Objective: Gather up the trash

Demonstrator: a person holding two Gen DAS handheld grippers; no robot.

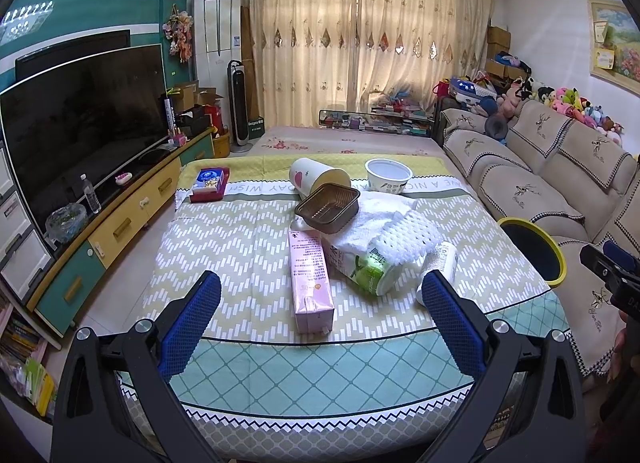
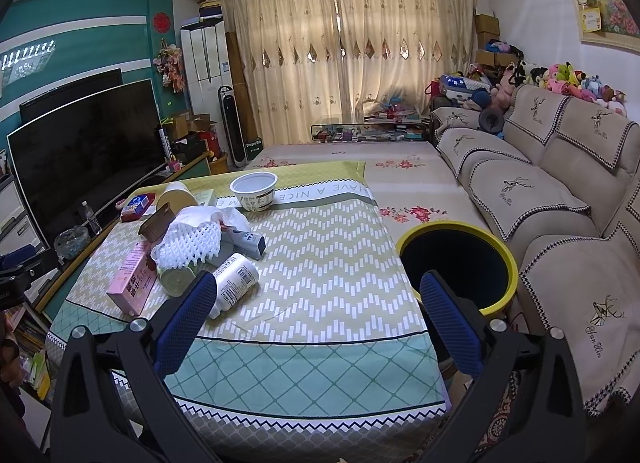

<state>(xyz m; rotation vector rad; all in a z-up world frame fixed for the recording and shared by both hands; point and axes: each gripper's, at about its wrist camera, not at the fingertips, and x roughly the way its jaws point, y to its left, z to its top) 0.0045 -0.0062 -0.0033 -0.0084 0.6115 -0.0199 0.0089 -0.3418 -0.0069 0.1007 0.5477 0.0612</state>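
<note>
Trash lies piled on the patterned tablecloth [image 1: 240, 247]: a pink carton [image 1: 309, 279], a green-labelled cup on its side [image 1: 372, 271], a white foam net [image 1: 404, 235], a brown plastic tray [image 1: 328, 207], a white bottle [image 2: 234, 281], a cream tube [image 1: 316, 179] and a white bowl [image 1: 388, 175]. A yellow-rimmed bin [image 2: 456, 263] stands at the table's right edge. My left gripper [image 1: 320, 303] is open and empty, short of the pink carton. My right gripper [image 2: 316, 303] is open and empty, between the bottle and the bin.
A red and blue box [image 1: 210, 183] lies at the table's far left. A TV [image 1: 80, 123] on a low cabinet [image 1: 132, 223] runs along the left. A beige sofa [image 2: 560, 203] is on the right. A flowered mat [image 2: 400, 175] lies beyond the table.
</note>
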